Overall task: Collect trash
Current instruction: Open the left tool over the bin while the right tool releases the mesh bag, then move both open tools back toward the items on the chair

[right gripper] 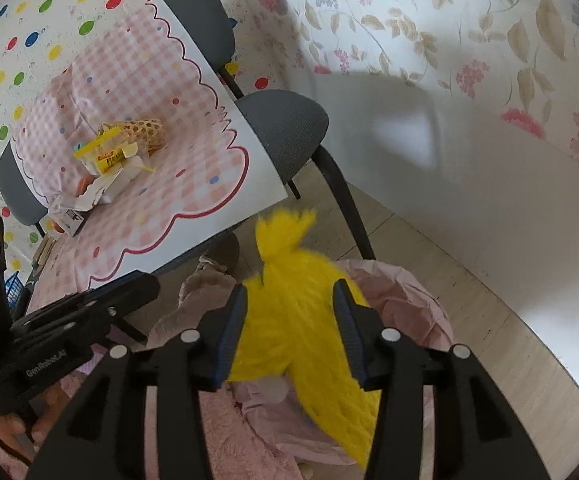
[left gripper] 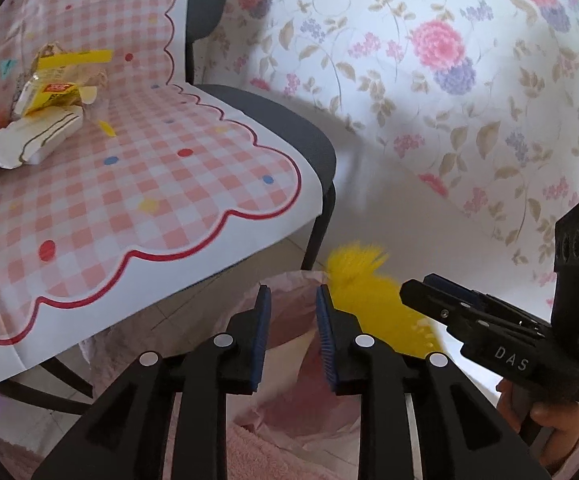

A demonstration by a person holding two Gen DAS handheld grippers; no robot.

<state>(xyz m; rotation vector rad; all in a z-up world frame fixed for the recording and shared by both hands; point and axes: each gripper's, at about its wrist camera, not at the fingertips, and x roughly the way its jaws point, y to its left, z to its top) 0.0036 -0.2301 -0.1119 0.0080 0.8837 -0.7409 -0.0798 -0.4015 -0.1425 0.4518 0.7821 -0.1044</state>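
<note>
A blurred, fuzzy yellow wrapper point(right gripper: 301, 328) hangs over the mouth of a pink trash bag point(right gripper: 405, 300). My right gripper point(right gripper: 289, 294) is open, its blue pads on either side of the yellow wrapper without visibly clamping it. The wrapper also shows in the left wrist view point(left gripper: 365, 292), with the right gripper point(left gripper: 429, 292) beside it. My left gripper point(left gripper: 292, 294) is open and empty above the bag's opening point(left gripper: 289, 380). A pile of wrappers and boxes point(left gripper: 45, 108) lies on the pink checked cloth point(left gripper: 149, 184); it also shows in the right wrist view point(right gripper: 117, 156).
The cloth covers a grey chair point(left gripper: 289, 128) with black legs point(right gripper: 349, 208). A floral wall point(left gripper: 449, 80) stands behind, and a dotted sheet point(right gripper: 29, 40) lies at the left. A second grey chair point(right gripper: 205, 20) stands behind. Wood floor point(right gripper: 469, 320) surrounds the bag.
</note>
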